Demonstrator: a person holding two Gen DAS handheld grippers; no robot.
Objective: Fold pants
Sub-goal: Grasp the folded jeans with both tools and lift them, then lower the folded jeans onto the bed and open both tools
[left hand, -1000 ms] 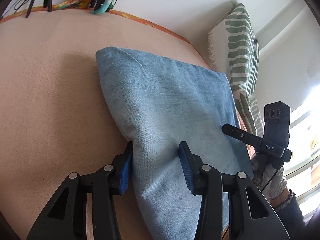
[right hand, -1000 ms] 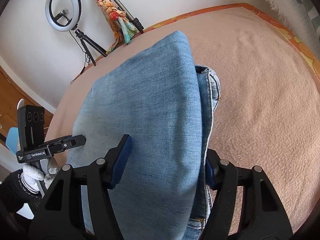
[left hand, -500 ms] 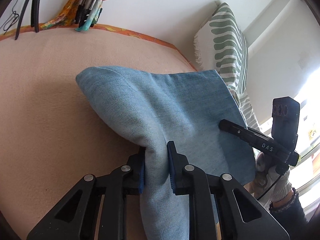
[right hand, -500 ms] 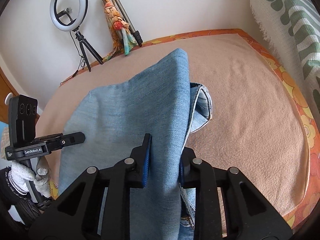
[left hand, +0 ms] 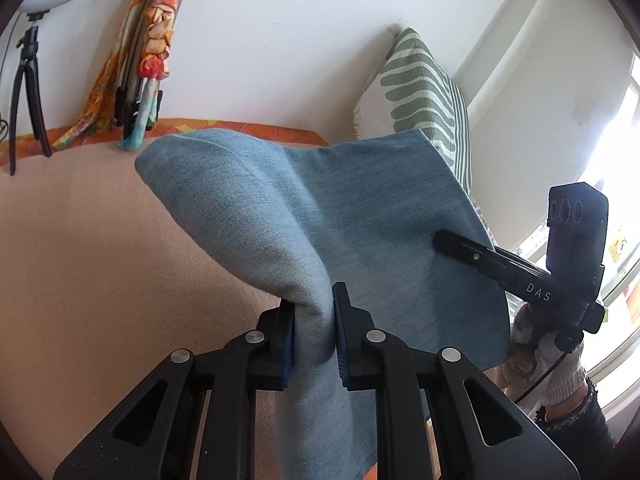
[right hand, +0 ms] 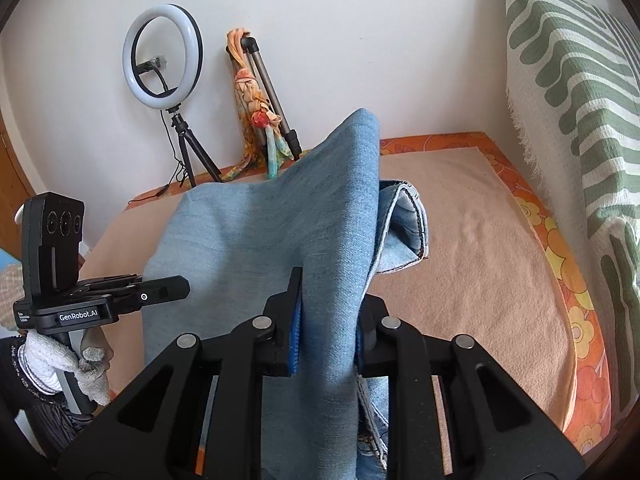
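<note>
Slippage is our worry: each hand-held gripper, left (left hand: 313, 330) and right (right hand: 326, 326), clenches a thick bunch of jeans (left hand: 320, 216); at lower centre, layers could slide out unevenly.

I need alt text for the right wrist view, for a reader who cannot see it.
The right tool is shut on folded blue denim pants, raised above a peach-covered bed. At left, a gloved hand holds the left tool against the same pants; a ring light stands by the white wall.
</note>
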